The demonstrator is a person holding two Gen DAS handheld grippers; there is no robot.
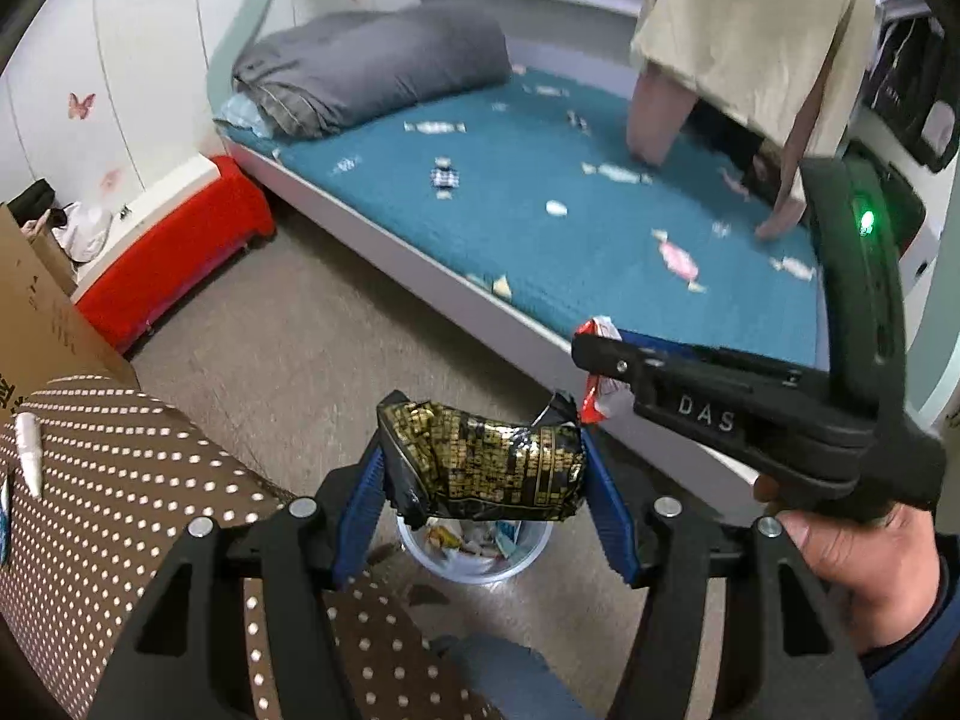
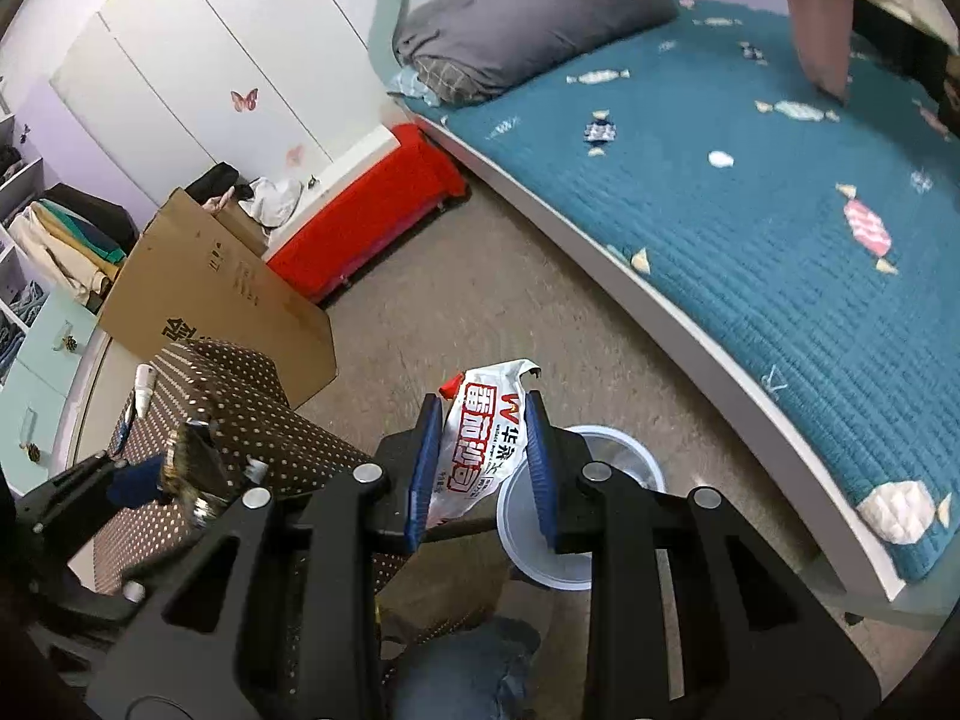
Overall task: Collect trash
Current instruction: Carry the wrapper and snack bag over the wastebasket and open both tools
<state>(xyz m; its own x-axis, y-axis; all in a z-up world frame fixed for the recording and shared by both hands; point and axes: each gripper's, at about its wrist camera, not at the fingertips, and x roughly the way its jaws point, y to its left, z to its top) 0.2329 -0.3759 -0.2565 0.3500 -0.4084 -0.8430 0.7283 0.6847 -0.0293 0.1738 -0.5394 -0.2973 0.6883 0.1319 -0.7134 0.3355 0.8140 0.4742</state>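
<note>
the left gripper [image 1: 483,468] grips a black-and-gold wrapper [image 1: 486,468] above the white bin [image 1: 522,564] already holding wrappers; the right gripper [image 2: 480,450] clamps a white-and-red packet [image 2: 480,438] near its rim.

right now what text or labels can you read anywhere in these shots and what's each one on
"DAS": raised letters on the right gripper, seen from the left wrist.
"W" with red Chinese characters: on the white wrapper in the right jaws; the smaller print is unreadable.
Gold print on the black wrapper in the left gripper: too blurred.
Black print on the cardboard box: cut off, unreadable.
</note>
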